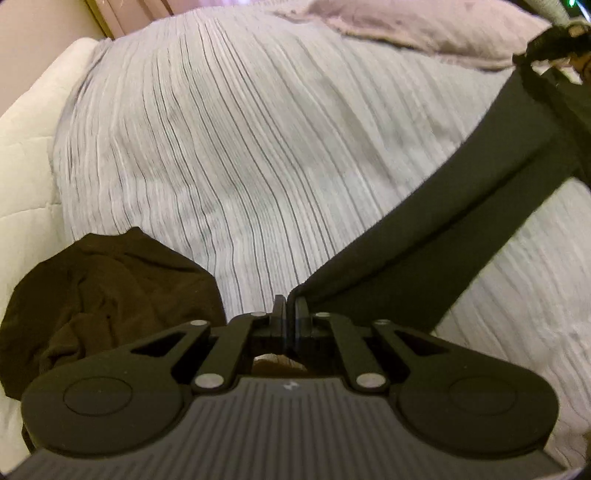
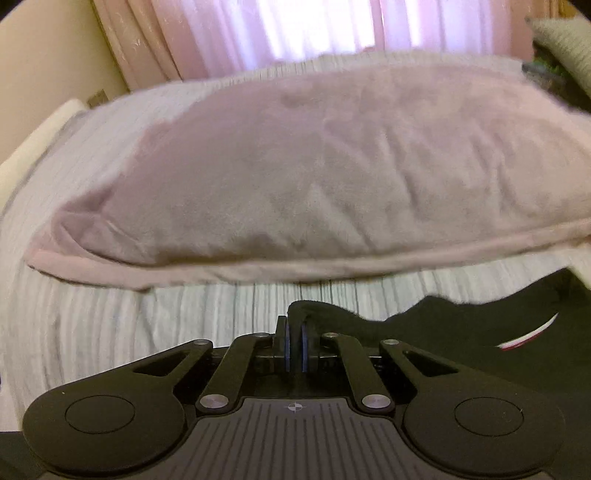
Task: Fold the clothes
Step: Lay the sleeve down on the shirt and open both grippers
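Observation:
A black garment (image 1: 443, 214) stretches as a taut band above the striped bedspread (image 1: 240, 147), from my left gripper (image 1: 290, 306) up to the right gripper (image 1: 554, 40) at the top right. My left gripper is shut on one end of it. In the right wrist view my right gripper (image 2: 294, 325) is shut on the other end of the black garment (image 2: 461, 332), which spreads to the right and shows a small white and red mark (image 2: 528, 336).
A dark brown garment (image 1: 110, 295) lies crumpled at the bed's near left. A pink pillow (image 2: 332, 177) lies across the bed ahead of the right gripper. A cream quilt (image 1: 26, 147) runs along the left side. Pink curtains (image 2: 295, 29) hang behind.

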Action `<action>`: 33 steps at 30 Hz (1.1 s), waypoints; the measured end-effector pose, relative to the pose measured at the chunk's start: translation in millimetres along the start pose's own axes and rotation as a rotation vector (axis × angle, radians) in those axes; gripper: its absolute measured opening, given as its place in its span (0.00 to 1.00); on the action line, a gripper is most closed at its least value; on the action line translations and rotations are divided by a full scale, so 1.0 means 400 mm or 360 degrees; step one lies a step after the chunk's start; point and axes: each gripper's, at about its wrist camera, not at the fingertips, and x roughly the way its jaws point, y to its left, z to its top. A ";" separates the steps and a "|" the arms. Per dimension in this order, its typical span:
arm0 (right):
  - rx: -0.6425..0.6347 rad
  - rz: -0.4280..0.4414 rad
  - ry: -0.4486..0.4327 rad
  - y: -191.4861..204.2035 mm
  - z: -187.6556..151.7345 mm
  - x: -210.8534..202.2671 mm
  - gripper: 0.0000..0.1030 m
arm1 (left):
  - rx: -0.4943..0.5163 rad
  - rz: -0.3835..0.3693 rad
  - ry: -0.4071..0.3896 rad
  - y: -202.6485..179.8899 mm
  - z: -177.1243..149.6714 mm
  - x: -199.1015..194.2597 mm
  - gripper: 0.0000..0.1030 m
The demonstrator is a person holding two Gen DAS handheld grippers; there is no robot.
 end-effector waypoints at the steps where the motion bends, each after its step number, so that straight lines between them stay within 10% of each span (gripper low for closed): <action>1: 0.0012 0.0003 0.0012 -0.006 0.000 0.015 0.04 | 0.0013 0.0012 0.0036 -0.011 -0.001 0.022 0.03; 3: -0.0002 0.0014 0.0019 -0.010 -0.023 0.015 0.22 | 0.0037 0.0024 0.0108 -0.029 -0.006 0.062 0.04; 5: 0.0012 0.0031 -0.0037 -0.016 -0.057 -0.027 0.77 | 0.0045 0.0045 0.0151 -0.034 -0.012 0.065 0.06; 11: 0.0109 -0.0002 -0.0094 -0.091 -0.188 -0.224 0.77 | 0.0016 0.0122 0.0159 -0.042 -0.004 0.014 0.16; 20: 0.0319 -0.0480 -0.0025 -0.440 -0.353 -0.541 0.77 | 0.0147 -0.0010 -0.0027 -0.186 0.153 -0.065 0.23; 25: 0.0257 -0.0506 -0.0086 -0.647 -0.285 -0.597 0.77 | 0.0246 -0.0178 -0.0124 -0.375 0.283 -0.064 0.28; 33: -0.0457 -0.0067 -0.0030 -0.794 -0.029 -0.366 0.76 | 0.0383 -0.0393 -0.0225 -0.855 0.593 0.041 0.35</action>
